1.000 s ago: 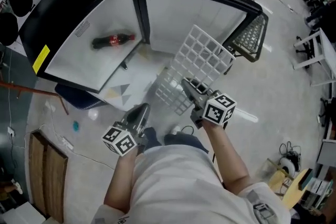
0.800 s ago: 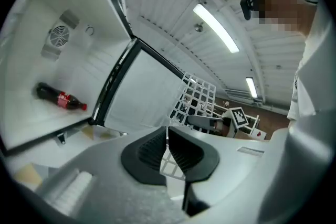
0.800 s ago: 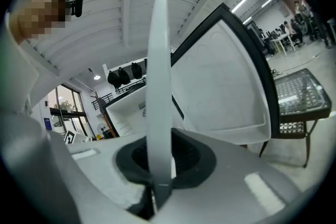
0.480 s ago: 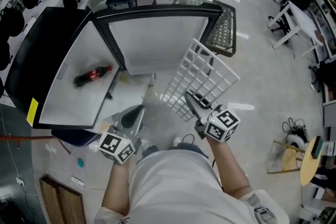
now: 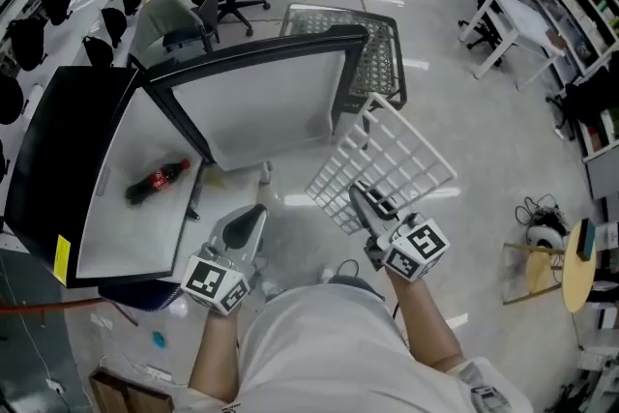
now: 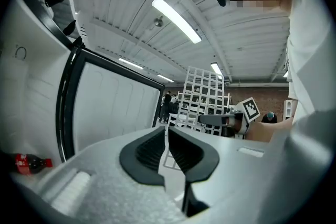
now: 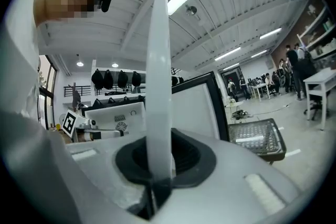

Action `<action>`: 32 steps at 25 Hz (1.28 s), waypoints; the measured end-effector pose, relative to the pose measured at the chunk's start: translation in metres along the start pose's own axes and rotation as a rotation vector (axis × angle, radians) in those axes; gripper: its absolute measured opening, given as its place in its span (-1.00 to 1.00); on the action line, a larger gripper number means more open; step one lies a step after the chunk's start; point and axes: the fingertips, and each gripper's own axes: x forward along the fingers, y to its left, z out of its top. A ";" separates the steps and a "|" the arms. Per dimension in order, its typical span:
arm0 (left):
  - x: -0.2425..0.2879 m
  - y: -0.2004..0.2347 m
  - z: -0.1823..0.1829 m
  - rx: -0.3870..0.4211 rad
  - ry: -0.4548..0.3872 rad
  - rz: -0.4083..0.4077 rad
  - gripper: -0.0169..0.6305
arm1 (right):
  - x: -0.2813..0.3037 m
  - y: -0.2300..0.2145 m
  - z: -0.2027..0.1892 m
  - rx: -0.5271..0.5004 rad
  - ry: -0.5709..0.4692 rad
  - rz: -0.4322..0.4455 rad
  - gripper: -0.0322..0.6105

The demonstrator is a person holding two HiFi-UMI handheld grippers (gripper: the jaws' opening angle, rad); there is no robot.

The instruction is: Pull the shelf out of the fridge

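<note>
The white grid shelf (image 5: 387,160) is out of the open fridge (image 5: 126,140), held up on edge by the right gripper (image 5: 363,198) clamped on its rim, while the left gripper (image 5: 247,225) hangs empty, jaws nearly together; setting the shelf down safely looks next.

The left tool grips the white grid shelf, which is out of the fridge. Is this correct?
Not quite. It is the right tool that grips the white grid shelf, not the left tool, which is empty. The right gripper view shows the shelf's edge clamped between its jaws. The shelf is out of the fridge.
</note>
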 end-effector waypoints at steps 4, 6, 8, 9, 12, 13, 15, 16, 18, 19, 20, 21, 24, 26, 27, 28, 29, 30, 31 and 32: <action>0.001 0.001 0.003 -0.004 -0.006 -0.014 -0.91 | -0.007 0.003 0.002 -0.017 -0.019 -0.030 -0.81; -0.001 0.001 0.003 -0.006 -0.008 -0.020 -0.91 | -0.011 0.004 0.000 -0.022 -0.022 -0.040 -0.81; -0.001 -0.001 0.004 -0.008 -0.009 -0.028 -0.91 | -0.014 0.004 -0.003 -0.020 -0.021 -0.049 -0.81; -0.001 -0.001 0.004 -0.009 -0.008 -0.031 -0.91 | -0.016 0.004 -0.004 -0.017 -0.020 -0.054 -0.81; -0.001 -0.003 0.003 -0.014 -0.005 -0.034 -0.91 | -0.019 0.003 -0.008 -0.004 -0.020 -0.062 -0.81; -0.001 -0.003 0.003 -0.017 -0.003 -0.033 -0.91 | -0.019 0.003 -0.009 0.000 -0.018 -0.064 -0.81; -0.002 -0.003 0.002 -0.026 -0.002 -0.033 -0.91 | -0.021 0.002 -0.010 -0.001 -0.012 -0.070 -0.81; -0.002 -0.003 0.001 -0.030 -0.001 -0.034 -0.91 | -0.021 0.002 -0.010 -0.005 -0.010 -0.075 -0.81; -0.003 -0.002 -0.003 -0.035 0.001 -0.033 -0.91 | -0.022 0.000 -0.011 -0.010 -0.010 -0.084 -0.81; -0.004 -0.001 -0.006 -0.039 0.002 -0.032 -0.91 | -0.021 -0.001 -0.012 -0.008 -0.010 -0.087 -0.81; -0.005 0.000 -0.007 -0.042 0.001 -0.030 -0.91 | -0.021 -0.001 -0.013 -0.003 -0.009 -0.089 -0.81; -0.005 -0.001 -0.008 -0.044 0.002 -0.028 -0.91 | -0.021 -0.002 -0.014 0.003 -0.008 -0.088 -0.81; -0.004 -0.003 -0.007 -0.040 0.007 -0.024 -0.91 | -0.022 -0.003 -0.018 0.017 -0.005 -0.086 -0.81; -0.005 -0.003 -0.009 -0.039 0.013 -0.020 -0.91 | -0.022 -0.003 -0.018 0.024 -0.009 -0.089 -0.81; -0.005 -0.003 -0.012 -0.039 0.018 -0.020 -0.91 | -0.022 -0.003 -0.018 0.027 -0.010 -0.091 -0.81; -0.006 -0.003 -0.015 -0.041 0.022 -0.021 -0.91 | -0.022 -0.004 -0.018 0.031 -0.010 -0.093 -0.81; -0.006 -0.003 -0.017 -0.046 0.025 -0.022 -0.91 | -0.023 -0.004 -0.019 0.035 -0.009 -0.095 -0.81; -0.006 -0.004 -0.018 -0.051 0.028 -0.022 -0.91 | -0.023 -0.005 -0.020 0.042 -0.009 -0.097 -0.81; -0.006 -0.004 -0.018 -0.052 0.029 -0.023 -0.91 | -0.023 -0.006 -0.020 0.049 -0.009 -0.098 -0.81; -0.006 -0.004 -0.018 -0.052 0.031 -0.022 -0.91 | -0.024 -0.007 -0.021 0.056 -0.010 -0.100 -0.81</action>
